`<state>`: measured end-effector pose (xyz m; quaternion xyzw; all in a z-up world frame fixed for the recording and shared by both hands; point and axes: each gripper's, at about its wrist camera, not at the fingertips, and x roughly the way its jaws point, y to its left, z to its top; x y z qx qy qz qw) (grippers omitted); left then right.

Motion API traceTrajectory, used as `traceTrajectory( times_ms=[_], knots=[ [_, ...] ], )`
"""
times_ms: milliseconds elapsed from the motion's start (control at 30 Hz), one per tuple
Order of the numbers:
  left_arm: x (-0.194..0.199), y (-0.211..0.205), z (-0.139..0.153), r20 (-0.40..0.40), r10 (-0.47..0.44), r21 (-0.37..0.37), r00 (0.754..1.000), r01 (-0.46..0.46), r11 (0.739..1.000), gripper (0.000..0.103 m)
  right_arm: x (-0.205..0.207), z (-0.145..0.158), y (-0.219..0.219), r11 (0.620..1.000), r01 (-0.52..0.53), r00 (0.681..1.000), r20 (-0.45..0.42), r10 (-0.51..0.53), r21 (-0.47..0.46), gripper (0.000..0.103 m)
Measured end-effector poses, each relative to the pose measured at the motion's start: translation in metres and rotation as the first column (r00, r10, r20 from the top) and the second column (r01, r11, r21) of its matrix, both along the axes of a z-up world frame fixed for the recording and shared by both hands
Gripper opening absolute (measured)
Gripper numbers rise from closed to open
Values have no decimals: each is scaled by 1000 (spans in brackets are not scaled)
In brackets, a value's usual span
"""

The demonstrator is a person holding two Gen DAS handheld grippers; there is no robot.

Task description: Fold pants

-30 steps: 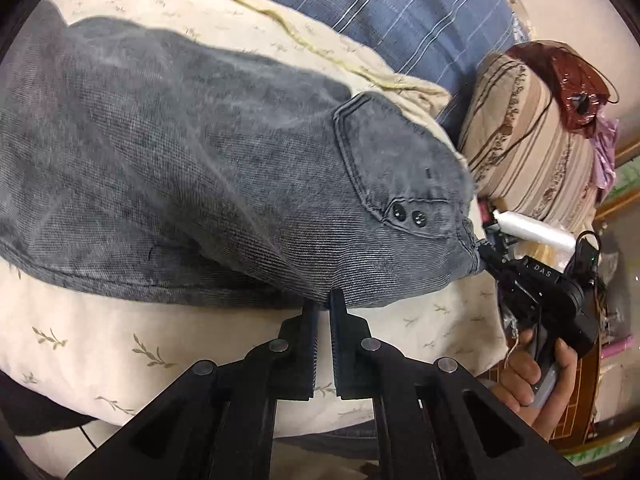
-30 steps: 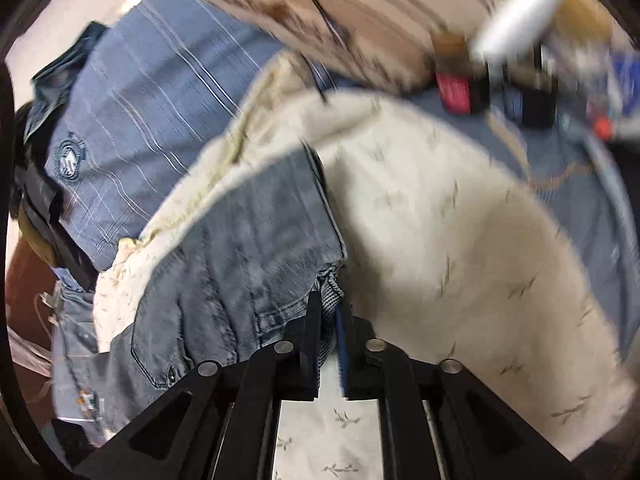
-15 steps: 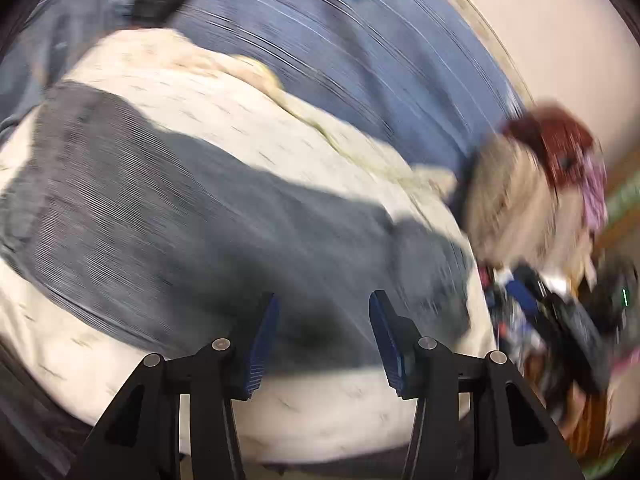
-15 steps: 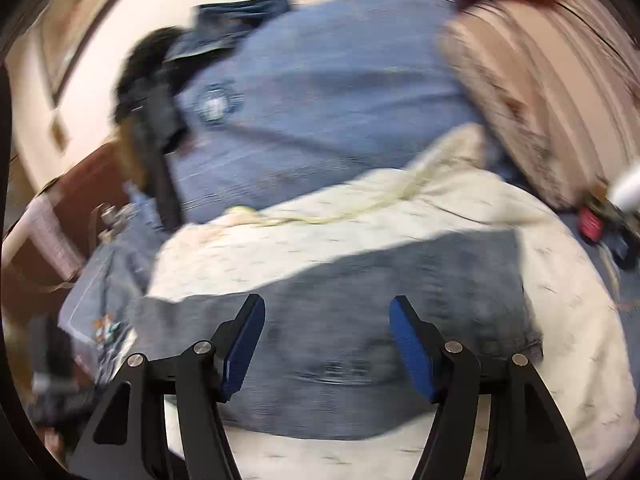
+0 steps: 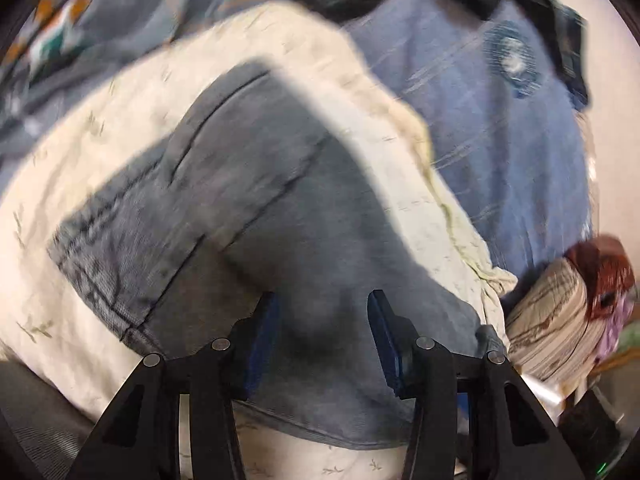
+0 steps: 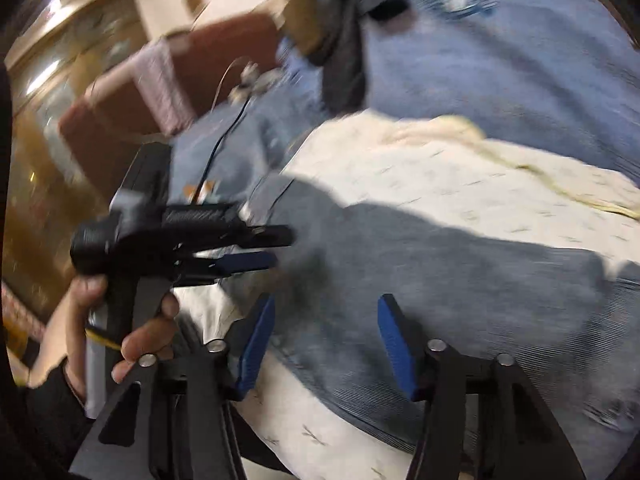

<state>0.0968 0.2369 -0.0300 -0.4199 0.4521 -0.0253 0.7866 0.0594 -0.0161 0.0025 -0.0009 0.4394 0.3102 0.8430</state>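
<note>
Grey pants (image 5: 256, 216) spread flat on cream leaf-print quilt (image 5: 80, 208), over blue striped cover (image 5: 520, 152). Left tool (image 5: 322, 332) part open above pants, nothing gripped, pads clear of cloth. Right tool (image 6: 326, 340) part open and closing, empty, over pants; frames blurred.

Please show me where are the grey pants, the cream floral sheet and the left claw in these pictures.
grey pants (image 5: 280, 216): left wrist view, middle of the folded denim.
cream floral sheet (image 6: 440, 172): right wrist view, bare patch above the pants.
left claw (image 6: 260, 248): right wrist view, between its two fingertips, over the pants' edge.
</note>
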Motion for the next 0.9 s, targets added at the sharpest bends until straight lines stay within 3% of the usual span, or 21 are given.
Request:
traceTrajectory(
  times_ms=[67, 133, 267, 300, 333, 400, 467, 533, 633, 700, 767, 800, 867, 900],
  knots=[
    [10, 6, -10, -22, 13, -25, 1000, -14, 1000, 45, 4, -18, 22, 998, -41, 999, -25, 40, -41, 46],
    [18, 13, -15, -25, 58, -3, 998, -58, 998, 45, 8, -31, 38, 994, -70, 997, -31, 68, -82, 46],
    [21, 28, -19, -43, 127, -1, 991, -127, 992, 44, 20, -56, 49, 980, -10, 1000, 2, 10, -199, 42],
    [25, 30, -22, -57, 142, -5, 988, -142, 990, 42, 23, -60, 49, 978, 2, 1000, -3, -3, -208, 35],
    [27, 29, -23, -62, 151, 2, 987, -151, 988, 36, 24, -63, 48, 978, 8, 1000, -15, -11, -209, 15],
    [30, 33, -21, -53, 166, 21, 985, -165, 986, 26, 22, -64, 46, 981, 24, 999, -24, -29, -191, 9],
    [28, 35, -13, -13, 182, 9, 983, -182, 983, 11, 18, -55, 43, 985, 36, 999, -11, -38, -168, 7],
    [18, 40, 1, 67, 195, 0, 978, -195, 981, 5, 14, -37, 37, 991, 45, 999, 11, -44, -127, 6],
    [-8, 42, 29, 226, 207, -19, 952, -208, 978, 4, 3, -11, 36, 997, 39, 998, 41, -37, -71, 6],
    [-28, 38, 46, 271, 209, 41, 940, -228, 973, 4, -3, 4, 38, 999, 17, 998, 56, -15, -43, 6],
    [-43, 36, 47, 228, 245, 90, 942, -271, 958, 4, -18, 14, 40, 999, -19, 998, 61, 21, -30, 6],
    [-44, 35, 38, 164, 262, 126, 951, -284, 950, 4, -22, 12, 42, 999, -29, 998, 55, 31, -38, 6],
    [-39, 34, 18, 80, 273, 182, 959, -283, 942, 5, -27, -15, 50, 995, -55, 998, 2, 56, -82, 6],
    [-30, 34, 0, -5, 276, 205, 961, -269, 941, 6, -27, -30, 52, 994, -57, 998, -33, 54, -94, 6]
  ],
)
